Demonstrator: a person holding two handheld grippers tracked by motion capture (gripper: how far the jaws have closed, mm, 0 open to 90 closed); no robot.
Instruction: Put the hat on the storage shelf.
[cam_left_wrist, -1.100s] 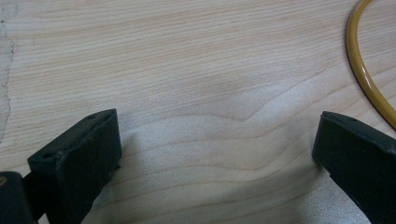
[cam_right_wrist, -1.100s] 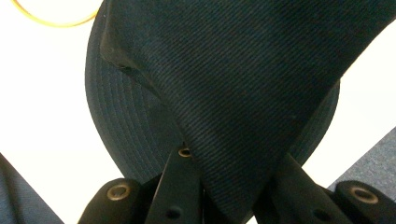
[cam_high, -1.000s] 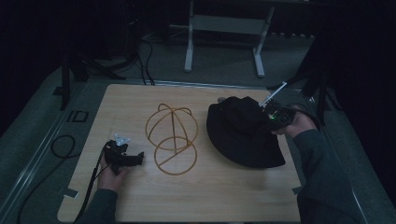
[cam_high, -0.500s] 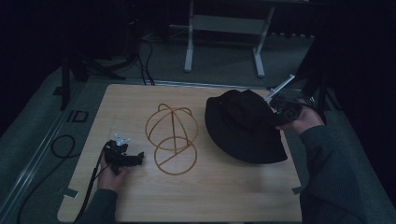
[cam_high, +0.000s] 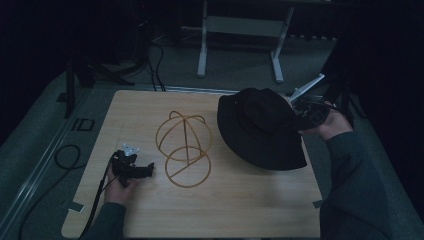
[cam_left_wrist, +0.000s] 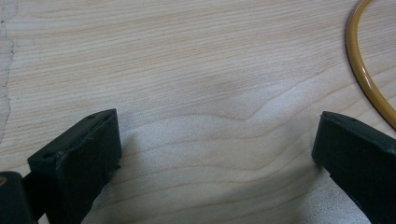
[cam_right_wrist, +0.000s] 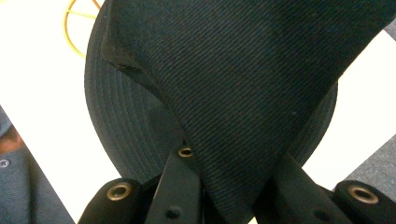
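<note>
**Right gripper pinching the hat, left gripper idle on the surface**

I've got the right gripper (cam_high: 306, 116) clamped on the black hat (cam_high: 260, 127). In the right gripper view both jaws are pressed onto a fold of the crown fabric, cloth bunched between them, one brass eyelet (cam_right_wrist: 185, 151) showing right at the jaw edge. The right hand (cam_high: 330, 122) holds it over the right edge of the surface (cam_high: 150, 215).

The hat is tilted: crown side up toward the gripper, the near brim drooping toward the wood. From the high view I can't tell whether the low brim edge touches the surface or hangs just clear, it's too dark there. In the right gripper view the brim (cam_right_wrist: 121, 126) spreads out below the pinched fold.

Just left of the hat is the yellow wire hat stand (cam_high: 184, 147), a dome of hoops on a round base ring, upright on the wood near the middle. It stands close to the hat's brim, apart from it as far as I can see.

The left gripper (cam_high: 134, 169) sits near the front left of the surface, in the left hand (cam_high: 117, 187), beside the stand's base ring. Its jaws are spread wide with bare wood between them, and the left gripper view catches an arc of the yellow ring (cam_left_wrist: 369, 79) at the right edge. Its cable (cam_high: 97, 200) trails back off the near edge.
</note>
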